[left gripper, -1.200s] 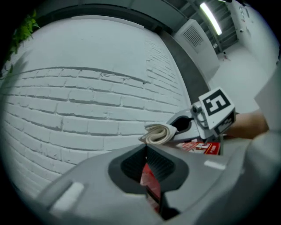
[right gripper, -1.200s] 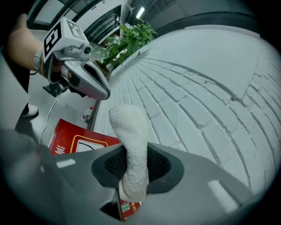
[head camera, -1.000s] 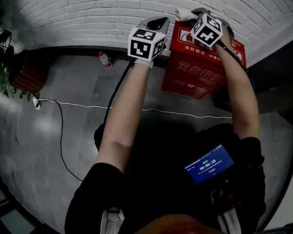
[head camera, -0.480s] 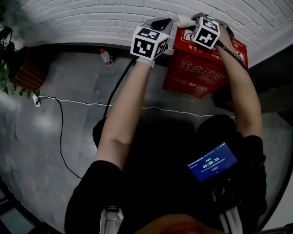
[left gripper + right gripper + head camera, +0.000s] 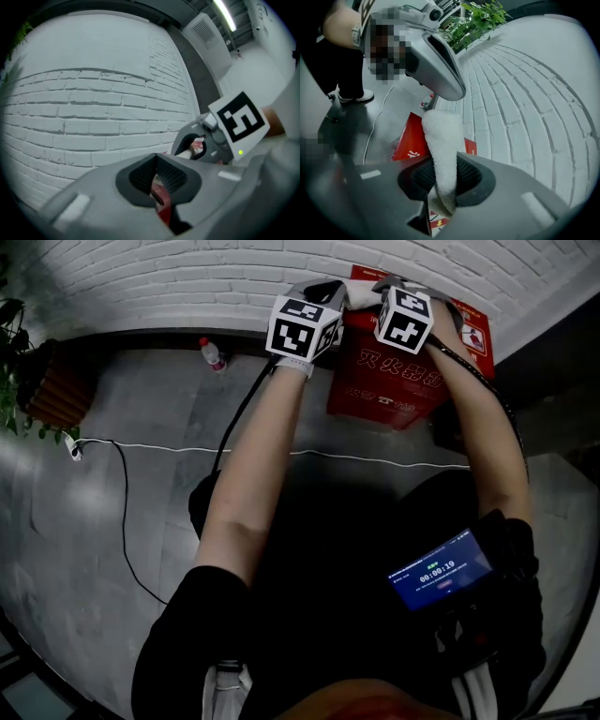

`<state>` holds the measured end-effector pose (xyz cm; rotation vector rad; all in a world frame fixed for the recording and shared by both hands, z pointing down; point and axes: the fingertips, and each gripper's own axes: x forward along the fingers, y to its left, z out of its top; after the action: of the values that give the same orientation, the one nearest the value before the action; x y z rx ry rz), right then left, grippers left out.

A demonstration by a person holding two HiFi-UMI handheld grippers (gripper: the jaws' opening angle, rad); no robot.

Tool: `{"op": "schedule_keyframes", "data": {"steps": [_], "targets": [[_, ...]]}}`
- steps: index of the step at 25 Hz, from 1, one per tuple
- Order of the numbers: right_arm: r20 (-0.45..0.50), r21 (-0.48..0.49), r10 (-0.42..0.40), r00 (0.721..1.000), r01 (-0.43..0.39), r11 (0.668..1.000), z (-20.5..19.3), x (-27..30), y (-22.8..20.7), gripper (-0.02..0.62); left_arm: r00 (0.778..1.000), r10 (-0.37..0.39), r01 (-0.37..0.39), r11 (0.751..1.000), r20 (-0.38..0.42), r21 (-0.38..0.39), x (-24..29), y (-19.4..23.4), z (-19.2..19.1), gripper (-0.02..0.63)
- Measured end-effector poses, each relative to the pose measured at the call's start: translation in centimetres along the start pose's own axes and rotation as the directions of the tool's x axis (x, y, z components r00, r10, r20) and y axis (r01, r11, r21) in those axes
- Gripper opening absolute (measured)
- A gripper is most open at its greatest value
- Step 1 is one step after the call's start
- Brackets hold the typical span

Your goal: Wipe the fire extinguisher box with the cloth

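Occlusions, head and right gripper views

Cannot see the top of the fire extinguisher box (image 5: 389, 390) under the left gripper (image 5: 333, 289) and right gripper (image 5: 382, 284). Glimpse only a scrap of cloth (image 5: 360, 298) between them. Cannot read the box print. Lose the cloth's lower end inside the right jaws.

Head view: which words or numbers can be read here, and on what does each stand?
"00:00:19" on the lit screen at the person's waist.
"灭火器箱", likely, in yellow on the fire extinguisher box; smaller print there is too blurred.
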<state>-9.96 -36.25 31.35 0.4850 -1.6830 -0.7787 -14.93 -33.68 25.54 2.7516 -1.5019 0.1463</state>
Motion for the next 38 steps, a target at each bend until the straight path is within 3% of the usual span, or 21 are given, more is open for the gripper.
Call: {"op": "schedule_keyframes", "data": {"steps": [7,14,21,26,31,38], "targets": [[0.014,-0.051,-0.018,1.0,0.019,0.999,0.8,-3.2,3.8,0.087,1.0,0.012,-0.012,0.999,0.001,0.035,-1.0,-2.4,0.7,0.0],[0.033,-0.1,-0.074,0.997,0.077,0.992,1.0,-5.2,6.9,0.086,0.997,0.067,-0.07,0.993,0.036,0.098,-1.1,-3.6,1.8,0.0],[0.069,-0.133,0.008,0.998,0.001,0.991,0.2,-7.8,9.3,0.087,0.997,0.071,-0.075,0.99,0.039,0.121,-0.7,-4.5,2.9,0.0],[0.096,-0.035,-0.104,0.99,0.107,0.994,-3.7,-10.3,3.2,0.087,0.995,0.062,-0.071,0.991,0.08,0.111,1.7,-4.9,6.1,0.0],[-0.007,0.015,-0.177,0.984,0.178,0.984,-9.2,-9.4,-3.9,0.087,0.996,0.027,-0.039,0.99,0.089,0.135,5.1,-6.1,8.4,0.0],[-0.101,0.062,-0.225,0.969,0.232,0.971,-13.7,-4.0,-8.2,0.089,0.998,0.028,-0.036,0.991,0.061,0.127,9.6,-6.4,8.0,-0.001]]}}
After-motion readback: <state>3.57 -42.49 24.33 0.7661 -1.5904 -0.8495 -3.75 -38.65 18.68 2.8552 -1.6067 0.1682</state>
